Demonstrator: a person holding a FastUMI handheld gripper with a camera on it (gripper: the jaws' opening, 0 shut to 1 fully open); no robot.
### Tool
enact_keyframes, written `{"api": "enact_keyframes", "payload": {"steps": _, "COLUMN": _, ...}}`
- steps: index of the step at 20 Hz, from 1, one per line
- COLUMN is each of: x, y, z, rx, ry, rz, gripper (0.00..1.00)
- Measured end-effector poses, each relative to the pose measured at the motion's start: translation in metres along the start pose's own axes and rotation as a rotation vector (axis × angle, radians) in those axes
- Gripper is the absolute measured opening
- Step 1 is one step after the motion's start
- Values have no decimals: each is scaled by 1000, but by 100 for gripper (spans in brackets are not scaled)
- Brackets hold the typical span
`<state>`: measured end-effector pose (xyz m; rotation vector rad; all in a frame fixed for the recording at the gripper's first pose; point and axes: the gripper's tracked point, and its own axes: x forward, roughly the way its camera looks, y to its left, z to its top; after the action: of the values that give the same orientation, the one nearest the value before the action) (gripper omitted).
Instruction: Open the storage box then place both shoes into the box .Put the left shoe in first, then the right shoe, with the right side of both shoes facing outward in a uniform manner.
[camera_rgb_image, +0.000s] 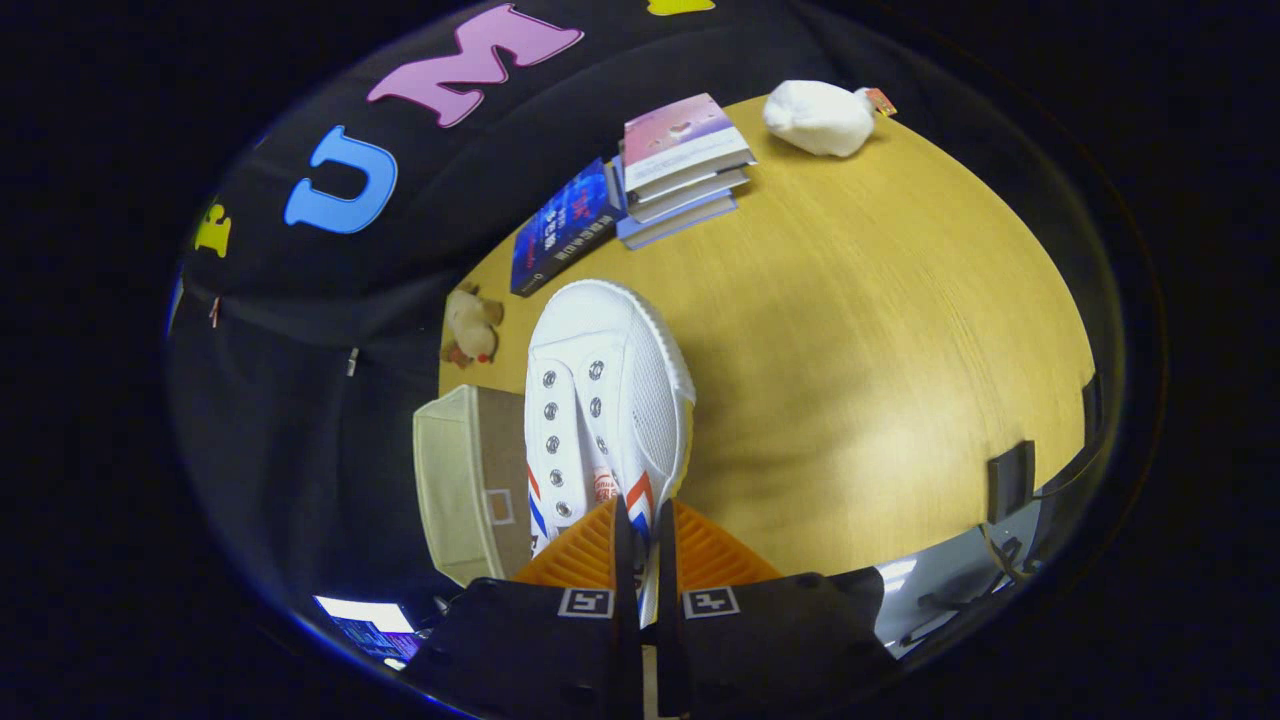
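Observation:
A white canvas shoe (605, 400) with metal eyelets and red and blue stripes hangs lifted above the wooden table (860, 330), toe pointing away from me. My gripper (641, 525) is shut on the shoe's side wall near the heel opening, both fingers pressing the thin canvas between them. Just left of the shoe, below it, sits the beige fabric storage box (465, 480), open at the top, at the table's edge. The shoe's heel is hidden behind my fingers.
A stack of books (680, 165) and a blue book (560, 230) lie at the far side of the table. A white plush toy (820, 117) rests beyond them, and a small duck toy (472, 325) sits past the box. A black clamp (1010, 480) grips the table's right edge.

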<state>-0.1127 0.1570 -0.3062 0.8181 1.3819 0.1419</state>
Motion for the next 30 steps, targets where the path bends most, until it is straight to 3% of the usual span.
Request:
{"api": "enact_keyframes", "payload": {"steps": 6, "x": 9, "y": 93, "z": -21, "rx": -40, "ry": 44, "rz": 84, "gripper": 10}}
{"api": "enact_keyframes", "payload": {"steps": 11, "x": 40, "y": 138, "z": -48, "rx": -33, "ry": 109, "rz": 88, "gripper": 10}}
{"api": "enact_keyframes", "payload": {"steps": 18, "x": 79, "y": 162, "z": -81, "rx": -77, "ry": 197, "rz": 46, "gripper": 10}}
{"api": "enact_keyframes", "payload": {"steps": 24, "x": 96, "y": 141, "z": -90, "rx": -117, "ry": 201, "rz": -40, "gripper": 10}}
{"api": "enact_keyframes", "payload": {"steps": 28, "x": 95, "y": 144, "z": -89, "rx": -105, "ry": 200, "rz": -30, "gripper": 18}}
{"api": "enact_keyframes", "payload": {"steps": 30, "x": 94, "y": 154, "z": -87, "rx": -66, "ry": 196, "rz": 13, "gripper": 27}}
